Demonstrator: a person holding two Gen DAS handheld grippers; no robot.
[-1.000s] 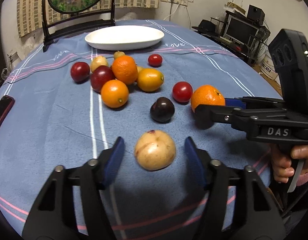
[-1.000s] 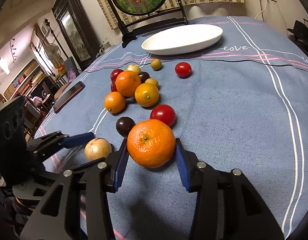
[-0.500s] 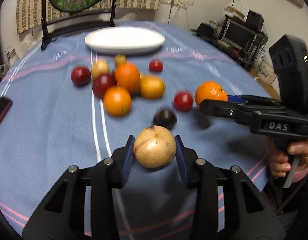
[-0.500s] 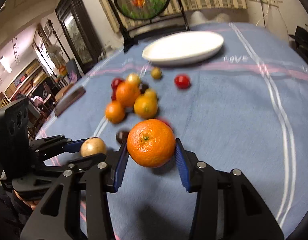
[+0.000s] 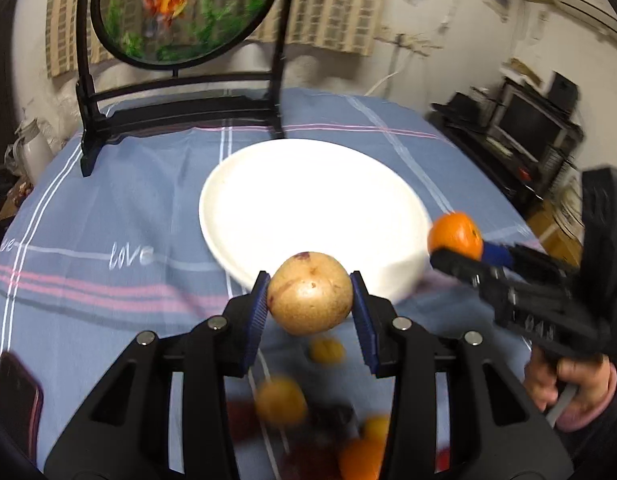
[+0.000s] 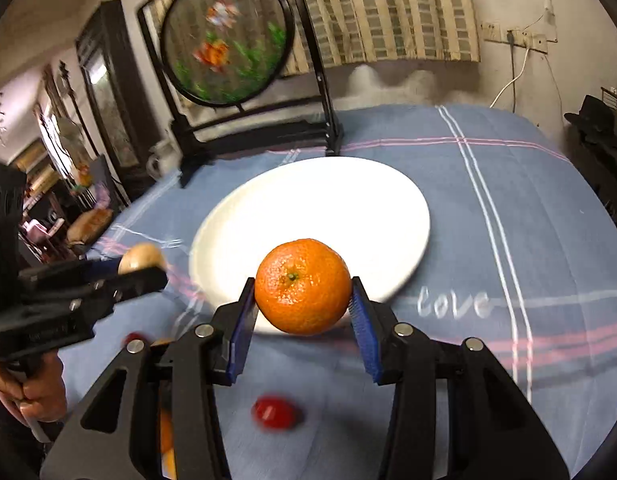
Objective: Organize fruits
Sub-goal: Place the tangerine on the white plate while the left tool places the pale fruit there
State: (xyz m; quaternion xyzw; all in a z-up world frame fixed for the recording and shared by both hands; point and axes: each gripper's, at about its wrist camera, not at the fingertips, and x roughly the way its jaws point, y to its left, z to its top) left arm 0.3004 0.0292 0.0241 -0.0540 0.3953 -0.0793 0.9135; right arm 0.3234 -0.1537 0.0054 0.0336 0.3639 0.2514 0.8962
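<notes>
Left gripper pinching tan fruit, right gripper pinching orange; both aloft at near rim of white plate, plate ahead and below, neither nearer

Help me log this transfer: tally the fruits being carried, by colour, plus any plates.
Orange fruit: 1, in the right hand-held gripper
Tan fruit: 1, in the left hand-held gripper, whose jaws just closed on it
White plate: 1
Total: 3
</notes>
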